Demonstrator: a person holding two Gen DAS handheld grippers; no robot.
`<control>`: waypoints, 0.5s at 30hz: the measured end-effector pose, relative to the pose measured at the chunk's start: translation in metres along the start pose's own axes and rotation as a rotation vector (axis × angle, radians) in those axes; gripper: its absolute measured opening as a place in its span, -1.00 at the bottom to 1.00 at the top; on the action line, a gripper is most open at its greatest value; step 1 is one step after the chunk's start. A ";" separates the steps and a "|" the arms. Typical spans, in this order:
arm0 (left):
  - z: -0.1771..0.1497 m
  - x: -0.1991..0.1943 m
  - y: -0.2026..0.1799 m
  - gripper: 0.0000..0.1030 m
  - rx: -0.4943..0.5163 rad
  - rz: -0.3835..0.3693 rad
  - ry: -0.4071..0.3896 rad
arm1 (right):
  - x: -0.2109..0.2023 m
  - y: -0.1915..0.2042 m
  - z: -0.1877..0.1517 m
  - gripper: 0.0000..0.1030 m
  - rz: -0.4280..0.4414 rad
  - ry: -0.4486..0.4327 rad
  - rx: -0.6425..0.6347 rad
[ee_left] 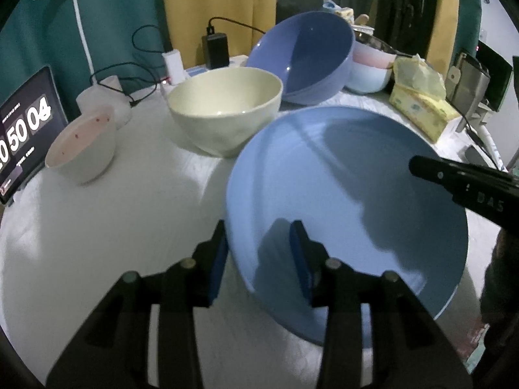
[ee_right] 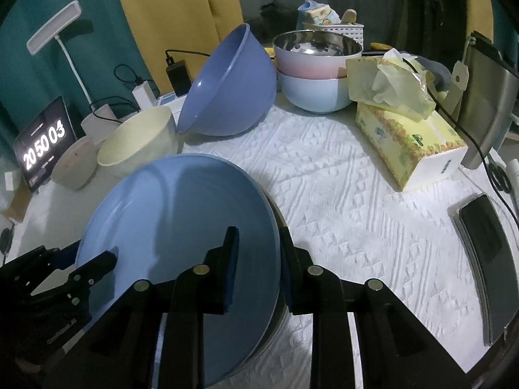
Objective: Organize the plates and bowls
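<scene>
Two tools straddle opposite rims of a blue plate (ee_left: 350, 194) tilted above the surface (ee_left: 113, 227): left tool (ee_left: 259, 259) parted, right tool (ee_right: 259, 269) clamped. Stiff, slick, probably light; best held at the rim.

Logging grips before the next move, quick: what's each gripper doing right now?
Left gripper: straddles the blue plate's rim; grip cannot be told.
Right gripper: shut on the plate's opposite rim.

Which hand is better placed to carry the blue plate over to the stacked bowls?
Right, probably. Both grippers straddle the plate's rim, but the right gripper is on the side facing the stacked bowls, with bare cloth between. The left gripper is on the far side, by the cream bowl.
</scene>
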State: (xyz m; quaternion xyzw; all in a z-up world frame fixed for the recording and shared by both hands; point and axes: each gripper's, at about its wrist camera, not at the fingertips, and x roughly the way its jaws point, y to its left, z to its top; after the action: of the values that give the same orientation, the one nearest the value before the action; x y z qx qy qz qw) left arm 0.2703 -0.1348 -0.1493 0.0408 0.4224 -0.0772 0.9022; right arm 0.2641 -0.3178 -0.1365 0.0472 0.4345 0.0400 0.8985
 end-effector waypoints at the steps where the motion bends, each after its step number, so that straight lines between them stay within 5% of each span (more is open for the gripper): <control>1: 0.000 0.001 0.000 -0.19 -0.002 -0.003 -0.002 | -0.001 0.000 0.000 -0.49 -0.002 -0.001 0.001; 8: 0.000 -0.005 -0.002 -0.12 -0.009 -0.020 -0.012 | -0.014 -0.005 -0.001 -0.17 -0.023 -0.036 0.015; 15: 0.000 -0.020 0.008 -0.11 -0.036 -0.004 -0.044 | -0.023 -0.006 -0.001 -0.15 -0.032 -0.068 0.014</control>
State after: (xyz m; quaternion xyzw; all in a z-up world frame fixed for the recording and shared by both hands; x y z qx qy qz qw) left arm 0.2586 -0.1251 -0.1341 0.0219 0.4040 -0.0721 0.9116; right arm 0.2493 -0.3264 -0.1196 0.0478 0.4047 0.0209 0.9129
